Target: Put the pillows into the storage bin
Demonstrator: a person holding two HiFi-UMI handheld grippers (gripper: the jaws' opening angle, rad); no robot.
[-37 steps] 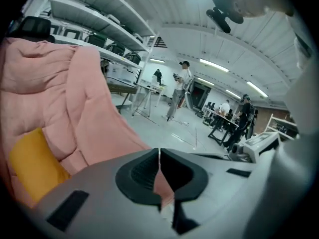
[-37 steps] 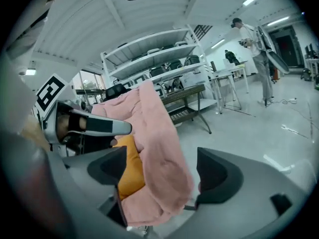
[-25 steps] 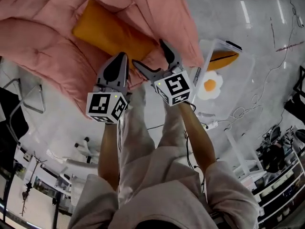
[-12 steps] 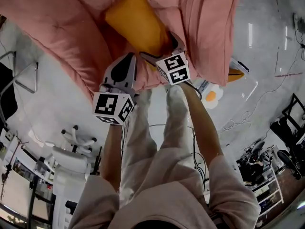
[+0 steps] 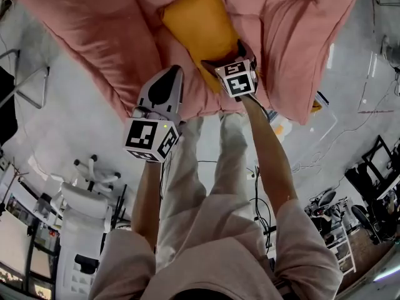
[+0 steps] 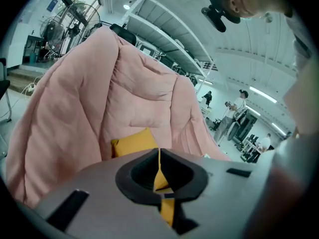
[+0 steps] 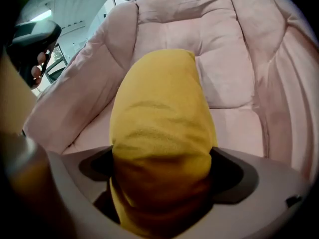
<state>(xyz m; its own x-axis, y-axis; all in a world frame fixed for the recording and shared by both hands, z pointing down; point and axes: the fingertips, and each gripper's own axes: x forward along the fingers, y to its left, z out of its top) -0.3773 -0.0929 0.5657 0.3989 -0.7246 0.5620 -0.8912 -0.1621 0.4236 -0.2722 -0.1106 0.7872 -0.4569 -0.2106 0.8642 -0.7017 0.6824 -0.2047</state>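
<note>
Pink quilted cushion (image 5: 94, 36), big and slumped, filled the top of my head view, with its lower edge hanging over the pale grey floor (image 5: 56, 136). Below it I saw my own light trousers (image 5: 206, 186) and both forearms reaching forward. A white office chair (image 5: 84, 202) stood on the floor off to the left.

In a fold near the middle of the cushion lay the yellow pillow (image 5: 200, 24), lengthways, with its near end towards me. Only a corner of the clear storage bin (image 5: 320, 99) showed past the cushion's right edge, well apart from the pillow.

My right gripper (image 5: 224, 56) was down on the pillow's near end. Its jaws had just been opening and stood as wide as they go. In the right gripper view, the yellow fabric bulged into the gap between them and filled it from side to side.

My left gripper (image 5: 167, 80) hung over the cushion's lower edge, just beside the right one, with its jaws drawn together to a thin slit and nothing in them.
</note>
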